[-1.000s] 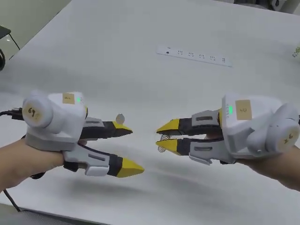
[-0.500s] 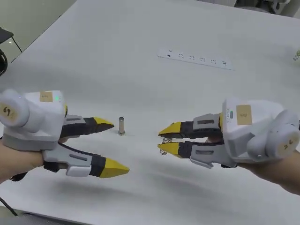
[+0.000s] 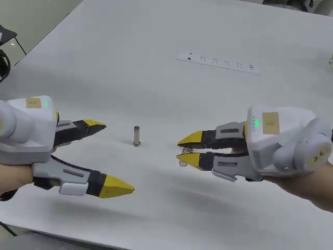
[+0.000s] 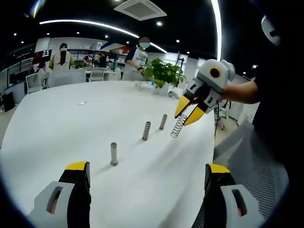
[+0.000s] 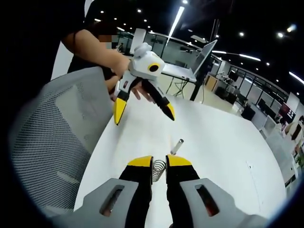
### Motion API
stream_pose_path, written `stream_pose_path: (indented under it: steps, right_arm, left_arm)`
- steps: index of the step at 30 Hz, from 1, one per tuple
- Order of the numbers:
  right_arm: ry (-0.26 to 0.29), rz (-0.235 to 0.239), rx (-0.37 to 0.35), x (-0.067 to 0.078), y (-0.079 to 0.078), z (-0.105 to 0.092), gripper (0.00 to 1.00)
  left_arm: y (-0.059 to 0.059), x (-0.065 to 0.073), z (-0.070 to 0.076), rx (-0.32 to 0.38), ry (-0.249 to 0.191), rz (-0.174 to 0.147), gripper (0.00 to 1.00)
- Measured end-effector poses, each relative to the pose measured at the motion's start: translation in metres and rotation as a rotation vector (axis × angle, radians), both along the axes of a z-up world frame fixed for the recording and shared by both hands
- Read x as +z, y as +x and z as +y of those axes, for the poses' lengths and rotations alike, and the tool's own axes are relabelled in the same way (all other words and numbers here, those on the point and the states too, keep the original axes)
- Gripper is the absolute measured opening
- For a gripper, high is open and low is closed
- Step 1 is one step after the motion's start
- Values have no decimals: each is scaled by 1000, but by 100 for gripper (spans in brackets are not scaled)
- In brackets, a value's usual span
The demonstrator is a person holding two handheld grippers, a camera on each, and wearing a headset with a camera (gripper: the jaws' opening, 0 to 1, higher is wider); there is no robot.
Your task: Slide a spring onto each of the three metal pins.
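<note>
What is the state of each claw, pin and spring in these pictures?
Left claw: open wide, empty.
Right claw: shut on a spring.
Bare metal pin: upright, no spring yet.
Middle pin: upright, seems to carry a spring.
Pin nearest the right claw: upright, seems to carry a spring.

No text could be read with certainty. A tan sticker [image 3: 270,124] on the right gripper [image 3: 180,148] carried one small dark character, too faint to make out. The round knob [image 3: 315,151] at its right end bore handwritten marks, blurred. A tan label [image 3: 32,102] on the left gripper [image 3: 118,157] was illegible. The power strip [image 3: 218,62], farther off, had tiny unreadable marks.
</note>
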State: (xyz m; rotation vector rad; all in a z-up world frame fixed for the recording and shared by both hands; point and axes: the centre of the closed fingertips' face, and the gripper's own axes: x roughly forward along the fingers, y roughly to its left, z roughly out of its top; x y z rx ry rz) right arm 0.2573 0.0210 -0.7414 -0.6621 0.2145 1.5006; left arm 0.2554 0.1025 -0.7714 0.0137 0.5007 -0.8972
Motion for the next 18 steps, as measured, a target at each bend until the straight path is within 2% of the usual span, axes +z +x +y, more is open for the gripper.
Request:
stream_pose_path:
  steps: [12,18]
  right_arm:
    - [4,-6,12,0,5,10,8]
    - [-10,-7,23,-7,8,16,8]
  left_arm:
    - [0,2,7,25,-1,-3,98]
    - [-1,0,8,28,0,3,98]
